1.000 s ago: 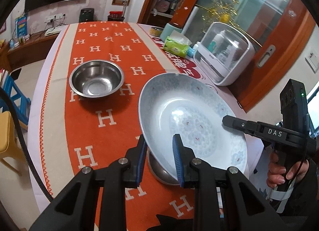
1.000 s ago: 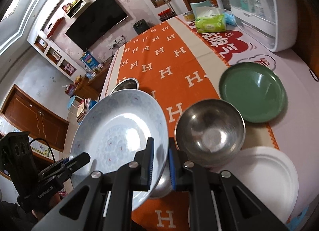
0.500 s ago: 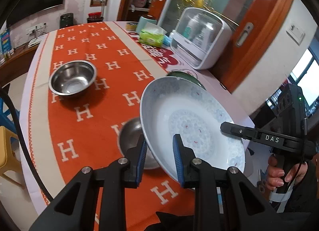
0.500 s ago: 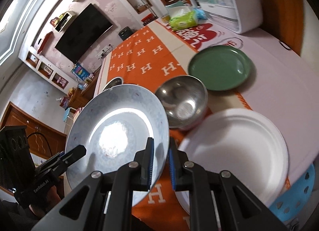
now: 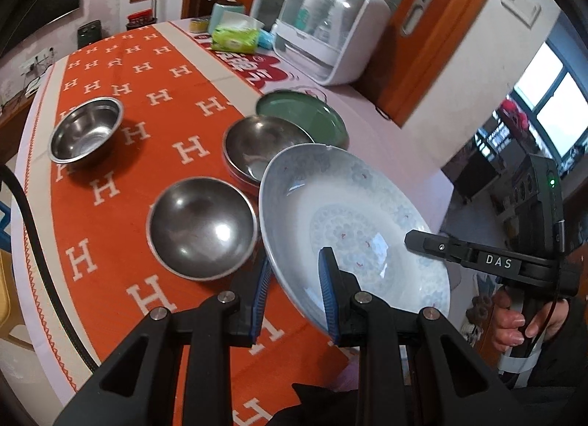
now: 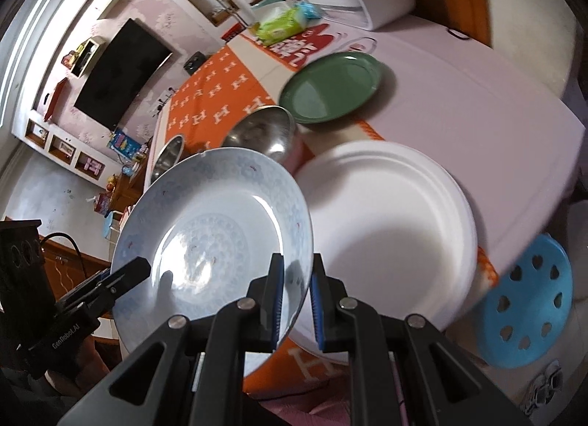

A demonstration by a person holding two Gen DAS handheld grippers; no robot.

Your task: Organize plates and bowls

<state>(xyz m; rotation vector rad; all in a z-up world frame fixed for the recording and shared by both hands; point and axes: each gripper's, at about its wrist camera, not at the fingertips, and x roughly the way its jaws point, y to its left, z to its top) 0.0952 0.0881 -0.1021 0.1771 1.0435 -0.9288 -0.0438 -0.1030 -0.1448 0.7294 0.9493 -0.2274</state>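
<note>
A large pale-blue patterned plate (image 5: pixel 352 220) (image 6: pixel 217 220) hangs tilted in the air, held at opposite rims by both grippers. My left gripper (image 5: pixel 294 290) is shut on its near rim, and my right gripper (image 6: pixel 296 301) is shut on the other rim. To the plate's right in the right wrist view, a white plate (image 6: pixel 389 227) lies on the table. Three steel bowls stand on the orange cloth: a near one (image 5: pixel 202 227), a middle one (image 5: pixel 264 150) (image 6: pixel 264 132), a far-left one (image 5: pixel 86 128). A green plate (image 5: pixel 308 117) (image 6: pixel 330 88) lies beyond them.
A white lidded container (image 5: pixel 330 25), a green tissue pack (image 5: pixel 235 38) and a small tin stand at the table's far end. A blue perforated stool (image 6: pixel 525 301) sits beside the table's edge (image 6: pixel 551 183). A hand (image 5: pixel 514 326) grips the right tool.
Both grippers carried the blue plate sideways along the table, off the near steel bowl it had covered. The white plate has come into the right wrist view, beside the held plate.
</note>
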